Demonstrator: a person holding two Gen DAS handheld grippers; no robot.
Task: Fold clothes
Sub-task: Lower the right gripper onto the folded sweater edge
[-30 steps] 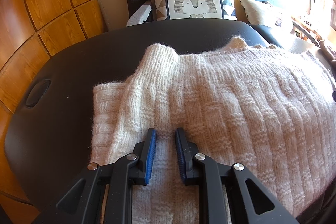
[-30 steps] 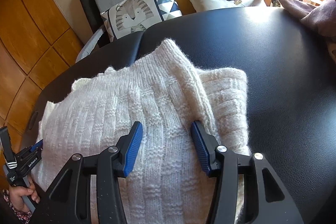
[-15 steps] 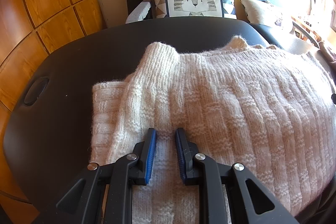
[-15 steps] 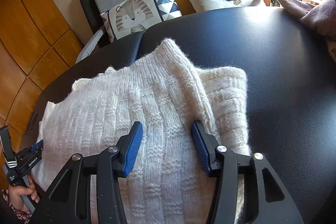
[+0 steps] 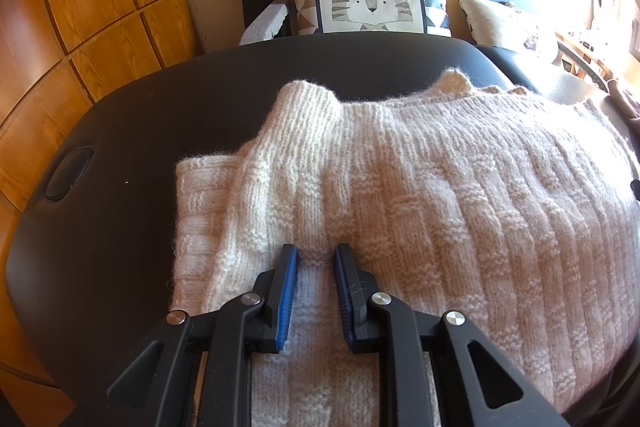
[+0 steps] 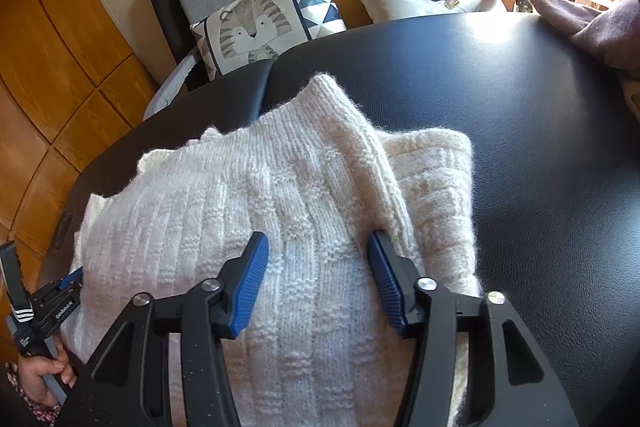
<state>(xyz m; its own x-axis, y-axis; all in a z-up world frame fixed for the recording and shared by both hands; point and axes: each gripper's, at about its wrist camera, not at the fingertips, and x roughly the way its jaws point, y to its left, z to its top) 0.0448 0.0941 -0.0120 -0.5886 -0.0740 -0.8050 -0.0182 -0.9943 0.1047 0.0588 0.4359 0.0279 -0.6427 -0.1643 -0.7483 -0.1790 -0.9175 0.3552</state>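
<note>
A cream knit sweater lies folded on the black padded table, one sleeve laid over its body. My left gripper sits low on the near left part with its jaws narrow and a strip of knit pinched between the pads. In the right wrist view the sweater fills the middle. My right gripper hovers over its near right part; its jaws are opening, the knit lies flat between them and the pads do not press on it. The left gripper shows at the sweater's left edge, held by a hand.
The table has an oval hole at its left end and bare black surface to the right of the sweater. A grey-brown garment lies at the far right corner. Behind stand a sofa with a tiger cushion and wooden cabinets.
The right gripper's jaws have spread wider over the sweater. The left gripper and the sweater have kept still.
</note>
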